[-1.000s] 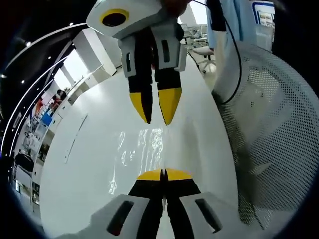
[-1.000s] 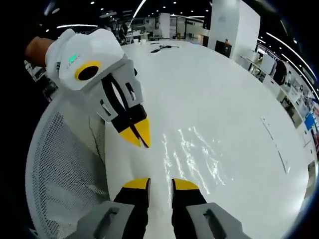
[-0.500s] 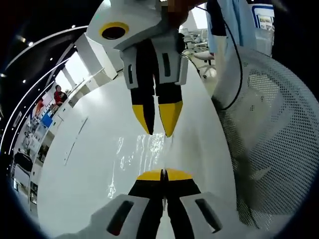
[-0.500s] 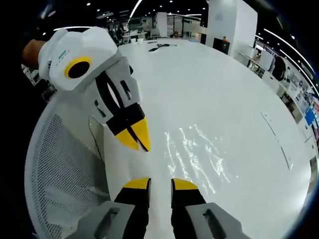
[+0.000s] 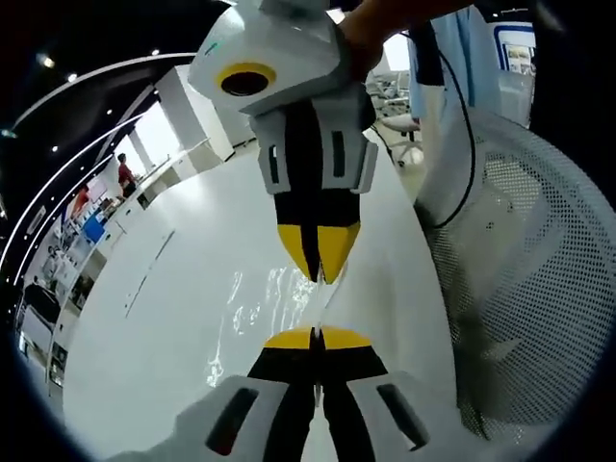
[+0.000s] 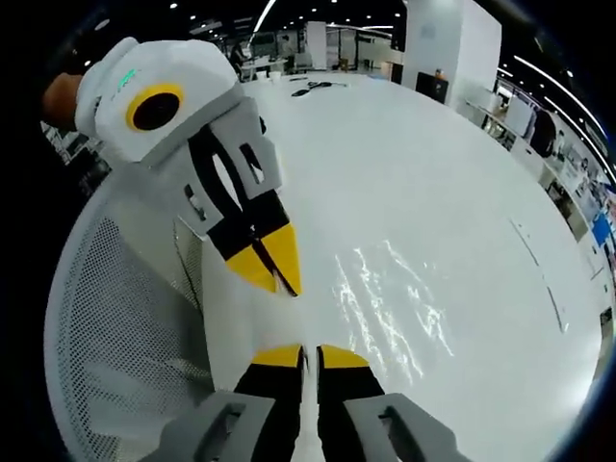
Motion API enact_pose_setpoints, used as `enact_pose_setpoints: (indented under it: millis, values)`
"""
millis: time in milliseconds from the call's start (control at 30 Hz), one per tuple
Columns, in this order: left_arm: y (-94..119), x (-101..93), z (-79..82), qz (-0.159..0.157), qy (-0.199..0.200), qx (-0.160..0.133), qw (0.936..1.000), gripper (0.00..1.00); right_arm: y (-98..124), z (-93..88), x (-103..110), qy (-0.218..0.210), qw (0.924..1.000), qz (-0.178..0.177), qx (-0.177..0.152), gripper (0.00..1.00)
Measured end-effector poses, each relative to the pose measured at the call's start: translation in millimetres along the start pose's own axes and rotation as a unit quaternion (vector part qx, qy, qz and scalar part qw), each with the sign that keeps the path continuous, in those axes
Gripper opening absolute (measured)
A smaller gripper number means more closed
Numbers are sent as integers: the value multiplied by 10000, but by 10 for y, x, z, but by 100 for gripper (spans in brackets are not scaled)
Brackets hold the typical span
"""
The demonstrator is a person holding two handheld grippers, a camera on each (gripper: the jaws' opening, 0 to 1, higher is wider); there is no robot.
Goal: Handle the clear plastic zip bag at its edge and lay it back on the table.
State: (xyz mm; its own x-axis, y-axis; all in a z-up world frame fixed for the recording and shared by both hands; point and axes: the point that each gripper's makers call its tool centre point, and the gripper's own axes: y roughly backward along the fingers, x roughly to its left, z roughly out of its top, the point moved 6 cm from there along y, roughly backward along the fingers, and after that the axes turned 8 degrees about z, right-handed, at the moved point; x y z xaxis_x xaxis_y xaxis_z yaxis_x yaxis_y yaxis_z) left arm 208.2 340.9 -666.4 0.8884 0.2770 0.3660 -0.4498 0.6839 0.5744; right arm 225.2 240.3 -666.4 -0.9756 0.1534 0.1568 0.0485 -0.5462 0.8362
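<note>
A large open-plan office: a long white table, a white mesh office chair, ceiling spotlights and distant desks.

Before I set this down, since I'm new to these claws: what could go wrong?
The zip bag is clear and shows on the white table mostly as glare, so its edge is easy to misjudge. Both claws, left and right, look shut close together near that edge; uneven pulling might wrinkle it. A mesh chair stands close by.

Nothing legible — the wall poster carries print too blurred to read.
</note>
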Motion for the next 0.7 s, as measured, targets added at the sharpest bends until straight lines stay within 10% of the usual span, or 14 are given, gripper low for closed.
enact_pose_setpoints:
  millis: [400, 700]
  values:
    - [52, 28, 39, 84, -64, -131, 9999, 22, -34, 0, 32, 29, 9998, 3, 213, 0]
    - [50, -41, 122, -28, -294, -298, 9991, 20, -60, 10, 53, -24, 9996, -4, 274, 0]
